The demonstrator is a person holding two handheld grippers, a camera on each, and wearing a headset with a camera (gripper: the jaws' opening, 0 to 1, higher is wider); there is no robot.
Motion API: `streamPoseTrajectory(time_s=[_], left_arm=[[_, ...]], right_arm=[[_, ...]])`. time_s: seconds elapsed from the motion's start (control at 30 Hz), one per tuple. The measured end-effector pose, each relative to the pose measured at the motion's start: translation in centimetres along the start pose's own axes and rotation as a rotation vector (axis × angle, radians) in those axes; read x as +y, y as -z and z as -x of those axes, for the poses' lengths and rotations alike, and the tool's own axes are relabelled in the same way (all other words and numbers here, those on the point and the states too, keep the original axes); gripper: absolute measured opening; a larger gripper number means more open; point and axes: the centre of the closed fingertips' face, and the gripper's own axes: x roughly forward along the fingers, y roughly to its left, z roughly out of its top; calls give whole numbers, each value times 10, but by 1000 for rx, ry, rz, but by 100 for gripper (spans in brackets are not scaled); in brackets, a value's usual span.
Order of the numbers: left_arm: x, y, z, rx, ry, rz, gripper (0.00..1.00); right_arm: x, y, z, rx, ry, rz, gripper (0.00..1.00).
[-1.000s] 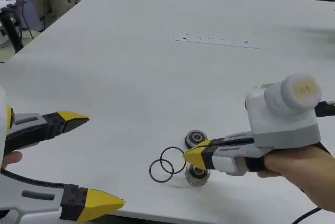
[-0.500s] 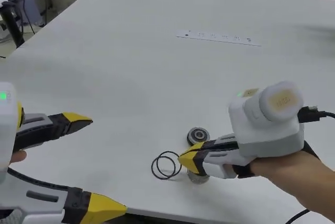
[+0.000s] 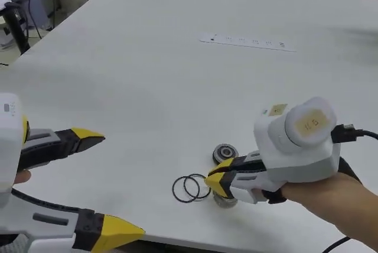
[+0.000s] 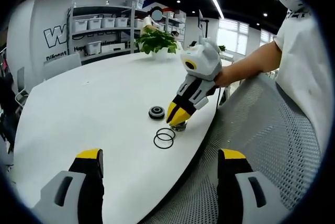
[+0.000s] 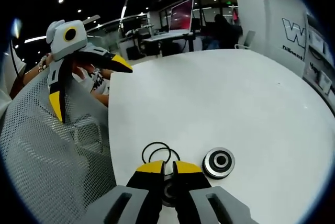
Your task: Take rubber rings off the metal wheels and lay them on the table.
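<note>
On the table in the head view, two rubber rings lay overlapped, just beside the right gripper. It sat on one metal wheel, with a second wheel close behind. Left gripper view: left gripper gaped wide, empty. Right gripper view: jaws nearly together over the wheel; couldn't tell if they gripped.
</note>
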Motion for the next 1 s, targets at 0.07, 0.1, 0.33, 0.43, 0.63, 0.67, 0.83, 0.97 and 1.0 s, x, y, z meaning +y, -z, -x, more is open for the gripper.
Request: streamPoseTrajectory(time_s=[0.07,0.1,0.33,0.43,0.63,0.67,0.83,0.97,1.0], left_arm=[[-2,1,0,6,7,-2,88],[-2,1,-1,10,9,-4,88],[0,4,0,22,1,-4,87],[0,4,0,24,1,-13,88],[-2,-2,0,-3,17,-36,89],[-4,-6,0,-22,27,-50,89],[-8,-15,2,-32,65,-131,90],[-2,-40,5,-102,69,-114,95],[0,-46,7,-111,66,-130,94]], right_arm=[[-2,0,1,-2,9,2,4],[-3,-1,1,-3,11,3,4],[-5,-5,4,-18,4,-38,6],[-6,-8,5,-23,7,-34,9],[-12,-20,14,-54,18,-69,15],[-15,-24,16,-67,29,-69,16],[-30,-42,32,-122,76,-80,17],[-42,-51,46,-158,95,-108,18],[-45,-53,49,-164,104,-106,18]])
